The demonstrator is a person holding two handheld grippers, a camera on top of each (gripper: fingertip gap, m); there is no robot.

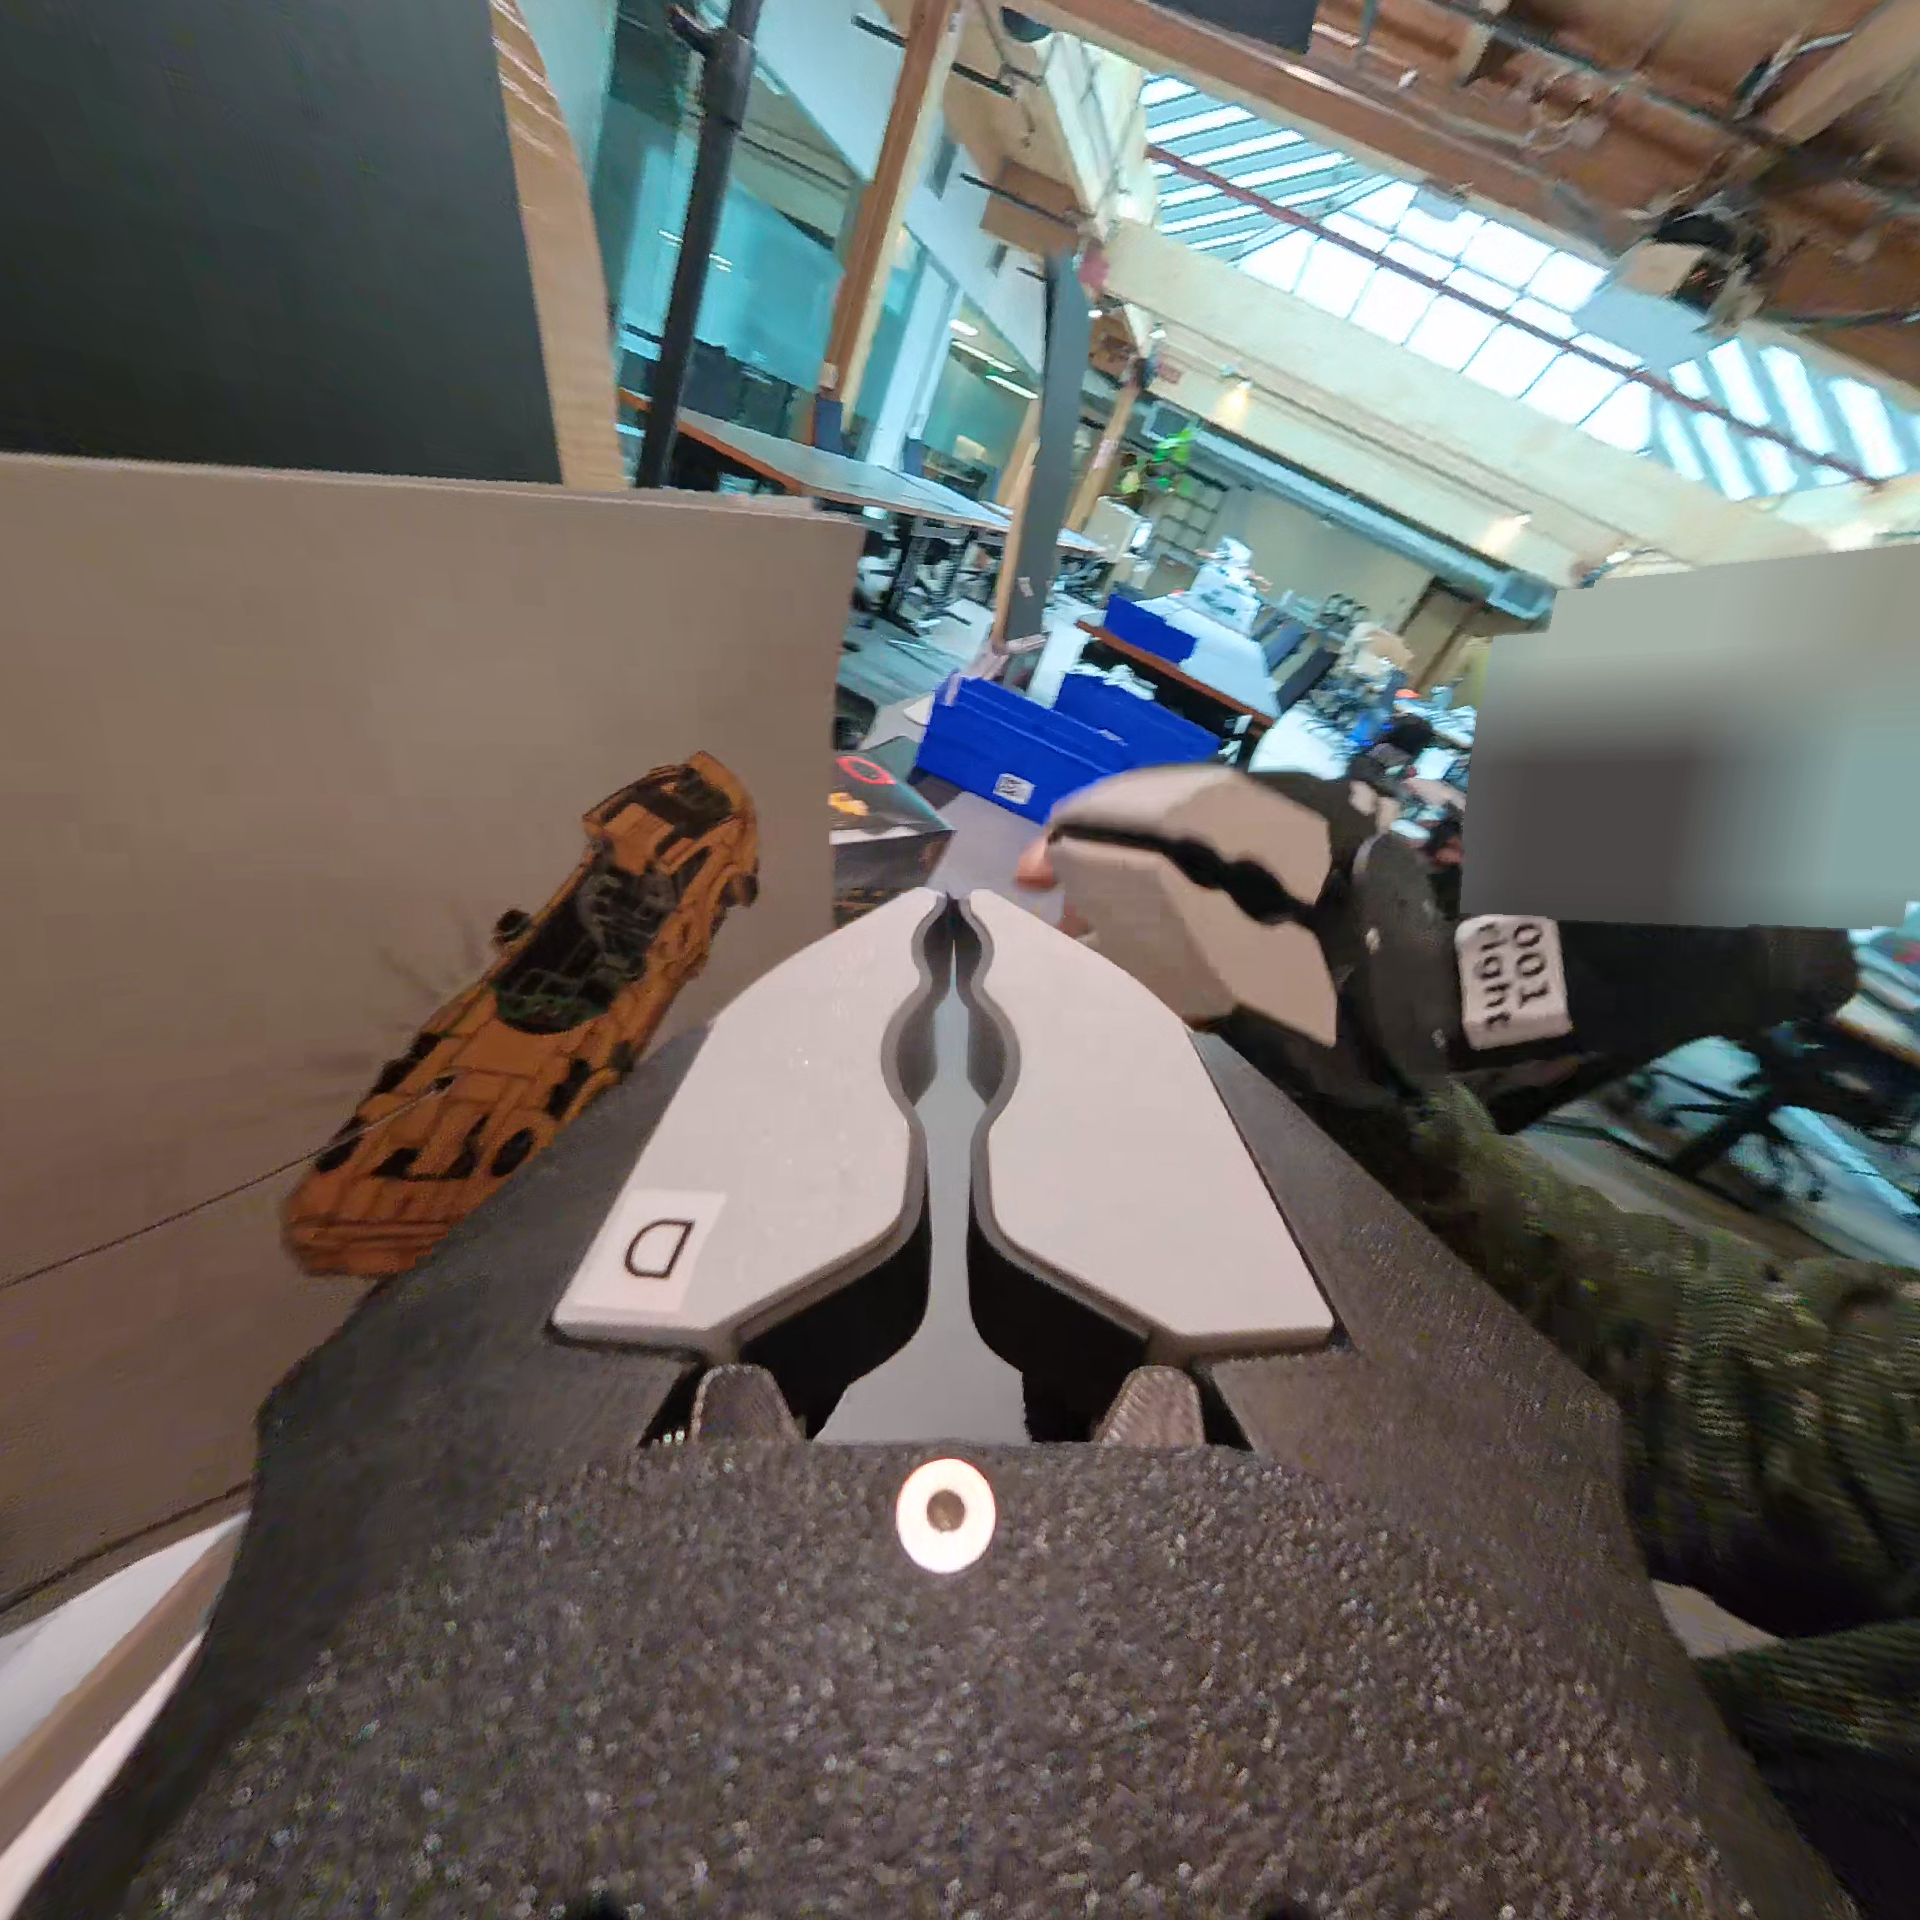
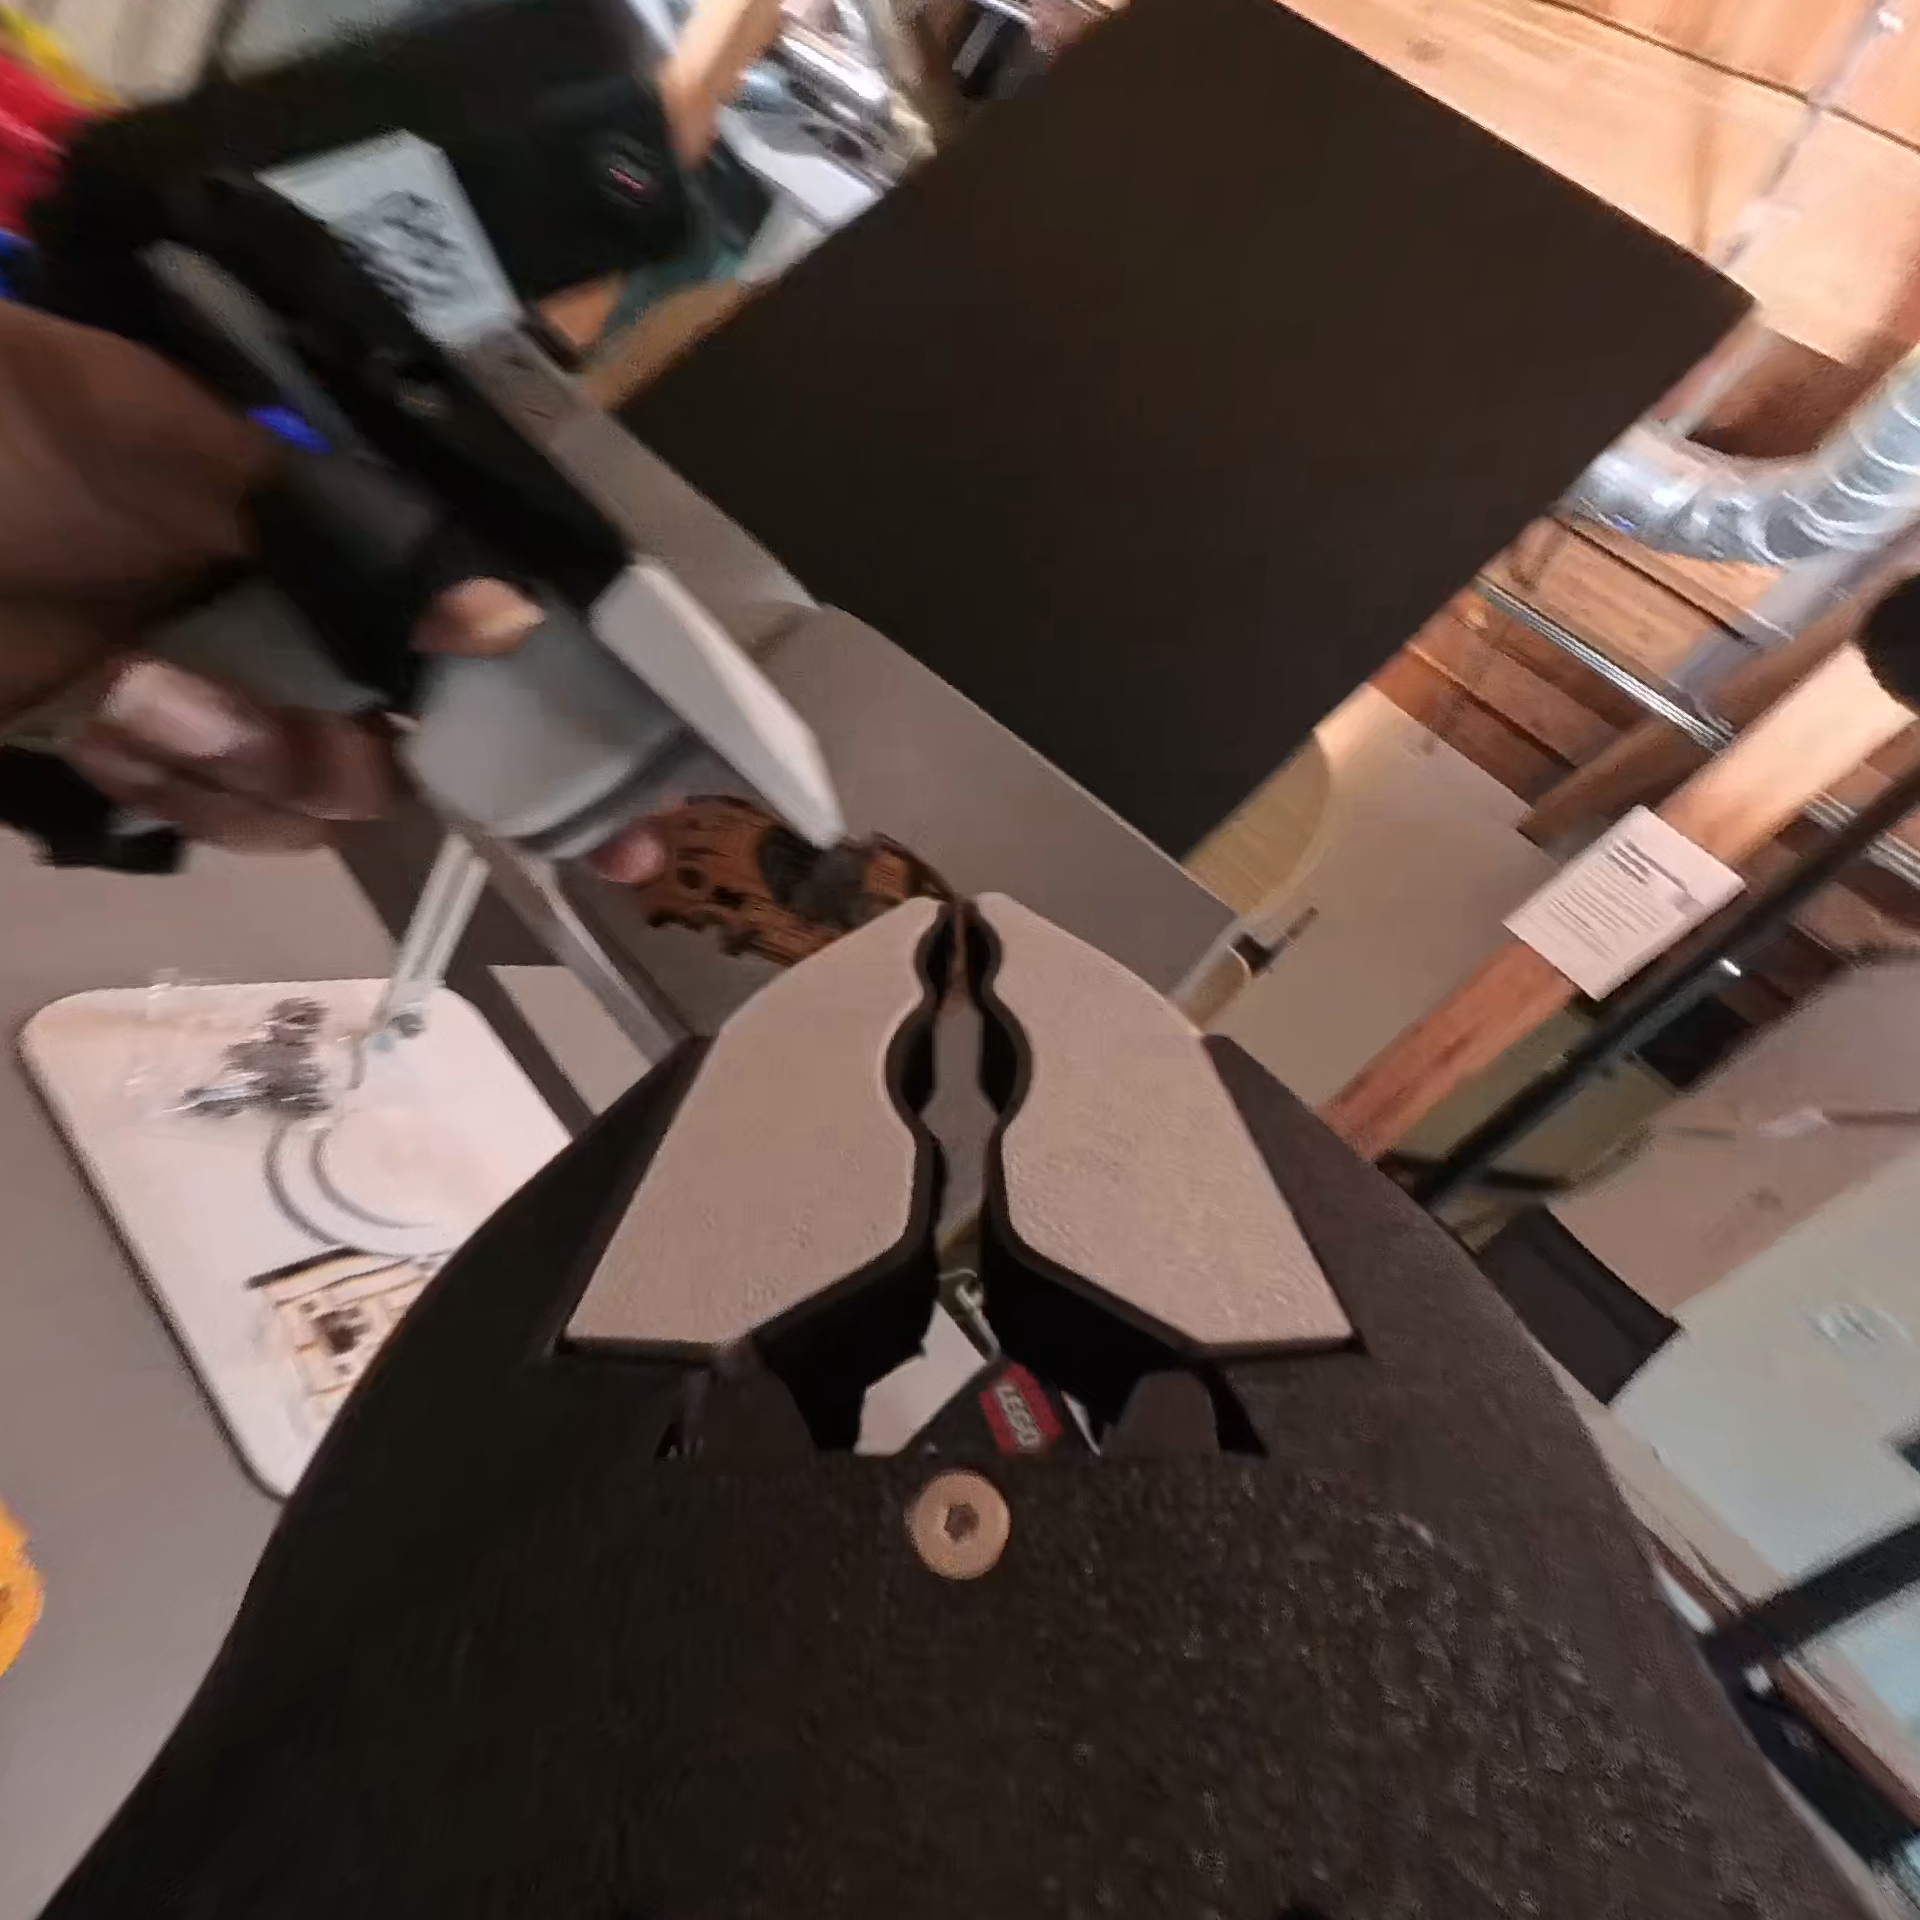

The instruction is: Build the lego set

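Lego car (image 1: 530, 1023), orange and black, lies on the grey table (image 1: 312, 727) just left of the left gripper (image 1: 951, 920), whose tips are pressed together on nothing. Right gripper (image 2: 958, 914) is likewise closed and empty. Off to one side, a white tray (image 2: 156, 1195) holds loose dark parts (image 2: 260, 1060).

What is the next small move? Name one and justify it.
Probably swing the right gripper down toward the white tray and open it over the loose dark pieces. Both it and the left gripper look shut with nothing visibly held, and the orange car lies on the table, so fetching a fresh piece seems the likely step.
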